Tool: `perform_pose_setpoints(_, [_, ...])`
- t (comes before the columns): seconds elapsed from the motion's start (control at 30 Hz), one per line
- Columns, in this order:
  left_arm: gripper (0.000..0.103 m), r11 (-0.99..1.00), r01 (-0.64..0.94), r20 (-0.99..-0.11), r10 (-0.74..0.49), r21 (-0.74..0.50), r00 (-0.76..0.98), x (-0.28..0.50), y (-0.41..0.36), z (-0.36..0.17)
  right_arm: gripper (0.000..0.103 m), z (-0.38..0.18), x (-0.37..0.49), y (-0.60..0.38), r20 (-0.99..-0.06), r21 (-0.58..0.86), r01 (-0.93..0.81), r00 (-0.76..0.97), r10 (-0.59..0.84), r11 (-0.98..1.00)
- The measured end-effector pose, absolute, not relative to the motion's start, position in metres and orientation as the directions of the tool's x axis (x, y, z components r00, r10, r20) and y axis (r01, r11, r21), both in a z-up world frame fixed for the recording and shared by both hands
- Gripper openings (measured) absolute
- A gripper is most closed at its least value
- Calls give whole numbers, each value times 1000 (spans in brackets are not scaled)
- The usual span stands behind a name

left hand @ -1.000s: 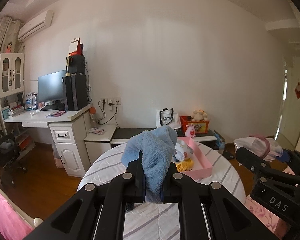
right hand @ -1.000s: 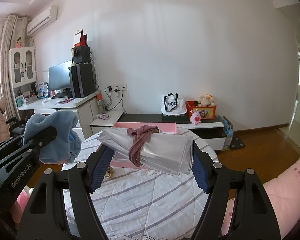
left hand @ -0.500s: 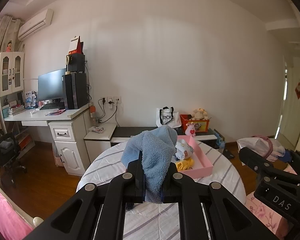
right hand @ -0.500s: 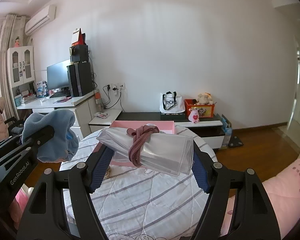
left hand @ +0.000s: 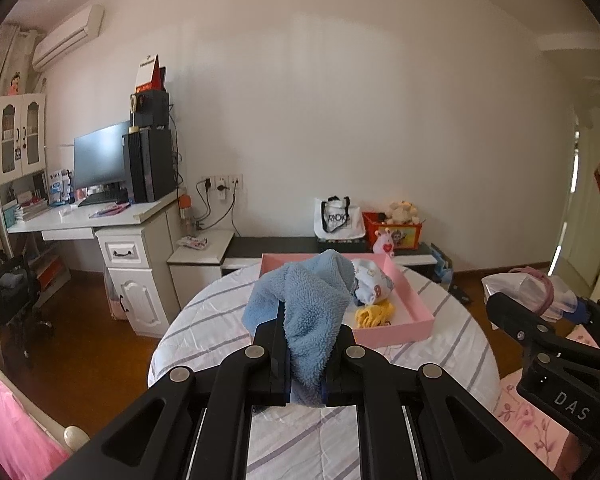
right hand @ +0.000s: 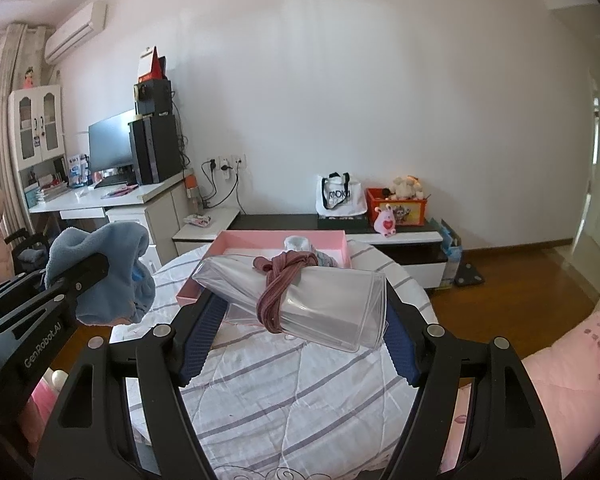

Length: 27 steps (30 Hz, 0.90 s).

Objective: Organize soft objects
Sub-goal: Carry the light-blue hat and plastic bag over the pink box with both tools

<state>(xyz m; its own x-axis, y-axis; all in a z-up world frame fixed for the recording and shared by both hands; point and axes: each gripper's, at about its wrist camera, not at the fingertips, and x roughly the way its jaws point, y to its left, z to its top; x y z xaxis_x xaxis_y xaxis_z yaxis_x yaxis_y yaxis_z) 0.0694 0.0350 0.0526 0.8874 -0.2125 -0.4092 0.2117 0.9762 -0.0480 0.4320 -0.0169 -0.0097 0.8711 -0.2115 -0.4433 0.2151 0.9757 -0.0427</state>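
- Against the frame a second ago, we see the pink tray [left hand: 414,326] drawn nearer to the middle of the left wrist view; it now sits right behind the blue fleece cloth [left hand: 312,308] rather than off to its right.
- In the right wrist view the tray [right hand: 342,246] also stands a little nearer and fuller than before, while the grip on the bundle looks unchanged.
- The cloth is thick, fuzzy and crumpled, bunching above the fingers and hanging down between them.
- The left gripper [left hand: 306,360] is pressed together on that cloth, holding it above the striped quilted cover of the round table [left hand: 204,332].
- The right gripper [right hand: 296,328] pinches a clear plastic bag [right hand: 328,308], smooth, glossy and folded flat, lying crosswise between the blue ribbed pads.
- A mauve stretchy band [right hand: 278,284] is wrapped and knotted around the bag's middle.
- The tray is shallow and rectangular, with a white printed cloth [left hand: 372,284] and a yellow knitted piece [left hand: 374,314] inside.
- Both grippers point slightly downward toward the table, left beside right, each visible at the edge of the other's view.
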Motion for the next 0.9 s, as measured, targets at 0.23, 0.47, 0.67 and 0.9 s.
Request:
perform_pose_setpoints(0.23, [6,975,215,-466,-213,-51,859,105,30,47,70,-24,453,-26,-498,-36,231,839,-218,972])
perform_pose_setpoints(0.47, [6,973,225,-543,-216,-50,811,157,16,33,70,-49,480,-34,-569,-34,231,796,-209,972])
perform_pose_setpoints(0.67, [6,976,213,-609,-194,-41,769,212,6,24,70,-79,511,-43,-640,-27,218,746,-184,976])
perform_pose_setpoints(0.9, [6,977,211,-639,-183,-34,747,265,-14,26,70,-104,546,-54,-698,5,205,702,-143,979])
